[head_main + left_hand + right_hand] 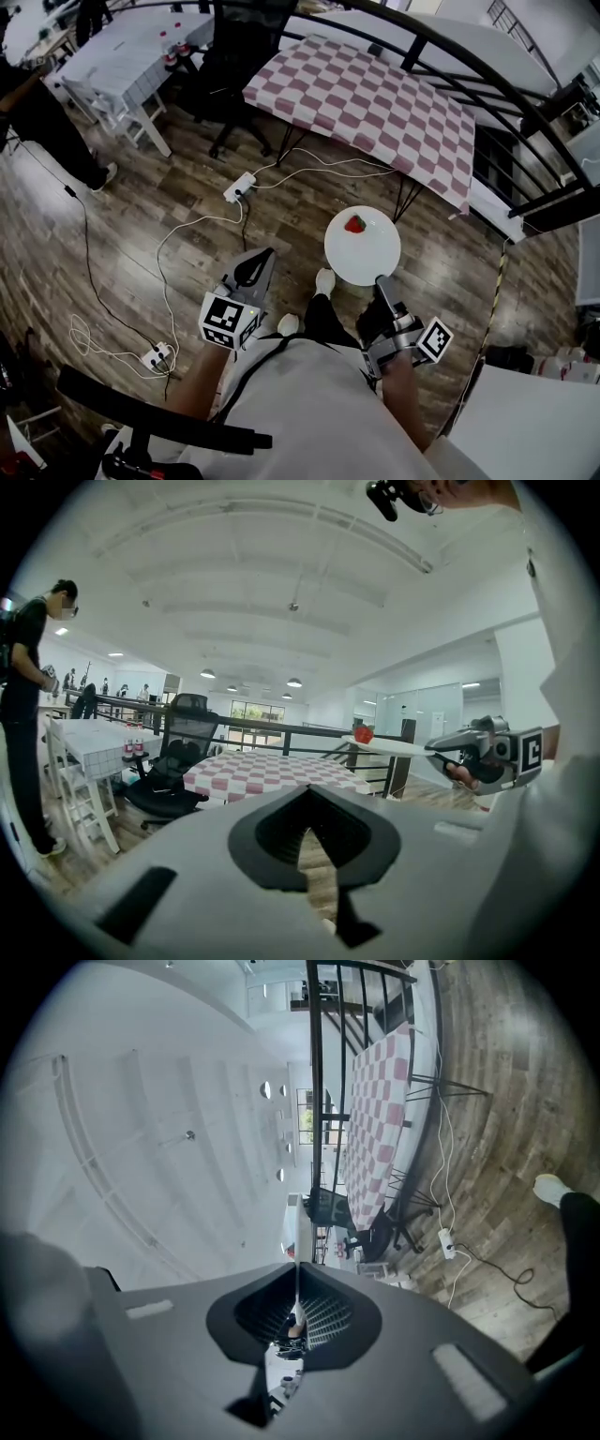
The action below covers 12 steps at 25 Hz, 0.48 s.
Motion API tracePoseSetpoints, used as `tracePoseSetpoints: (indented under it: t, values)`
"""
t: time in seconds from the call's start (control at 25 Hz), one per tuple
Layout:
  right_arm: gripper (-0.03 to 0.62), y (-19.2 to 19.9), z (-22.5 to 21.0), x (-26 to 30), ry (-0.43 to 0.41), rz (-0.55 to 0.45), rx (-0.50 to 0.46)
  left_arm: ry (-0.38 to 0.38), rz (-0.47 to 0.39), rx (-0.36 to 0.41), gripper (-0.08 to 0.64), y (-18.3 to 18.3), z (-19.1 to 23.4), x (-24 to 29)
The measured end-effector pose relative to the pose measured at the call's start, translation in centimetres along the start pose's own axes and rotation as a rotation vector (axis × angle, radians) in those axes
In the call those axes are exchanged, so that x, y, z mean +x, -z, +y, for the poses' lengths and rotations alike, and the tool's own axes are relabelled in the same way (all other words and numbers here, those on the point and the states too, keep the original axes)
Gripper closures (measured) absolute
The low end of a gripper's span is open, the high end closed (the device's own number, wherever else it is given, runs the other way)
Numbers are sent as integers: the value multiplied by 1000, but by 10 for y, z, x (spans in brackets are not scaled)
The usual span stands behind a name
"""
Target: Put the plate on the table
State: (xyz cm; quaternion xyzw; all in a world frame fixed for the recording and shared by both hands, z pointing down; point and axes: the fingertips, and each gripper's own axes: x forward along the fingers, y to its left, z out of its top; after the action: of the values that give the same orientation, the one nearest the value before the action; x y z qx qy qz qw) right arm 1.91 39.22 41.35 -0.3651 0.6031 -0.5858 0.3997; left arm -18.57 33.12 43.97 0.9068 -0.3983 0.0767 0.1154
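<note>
A round white plate (363,246) with a red strawberry (355,224) on it is held level above the wooden floor. My right gripper (382,279) is shut on the plate's near rim. In the left gripper view the plate (389,746) shows edge-on with the strawberry (363,734) on top and the right gripper (433,749) pinching it. In the right gripper view only its thin white edge (292,1241) runs between the jaws of the right gripper (296,1283). My left gripper (262,255) (309,794) hangs to the left, shut and empty. The table with the red-and-white checked cloth (375,103) (272,772) stands ahead.
A black office chair (234,56) stands left of the checked table, and a white table (141,56) beyond it. Cables and a power strip (239,187) lie on the floor. A black railing (450,56) runs behind the table. A person (37,122) stands at far left.
</note>
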Motion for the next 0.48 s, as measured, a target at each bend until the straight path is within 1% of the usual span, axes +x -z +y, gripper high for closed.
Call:
tracePoseSetpoints:
  t: [0.32,0.48]
  values:
    - [574,-29,-9,34,4,36,12,-45,7,0,555,-9,16,32]
    - [575,-55,-12,58,4,56,9,-58,8,7,557,-21,23,60]
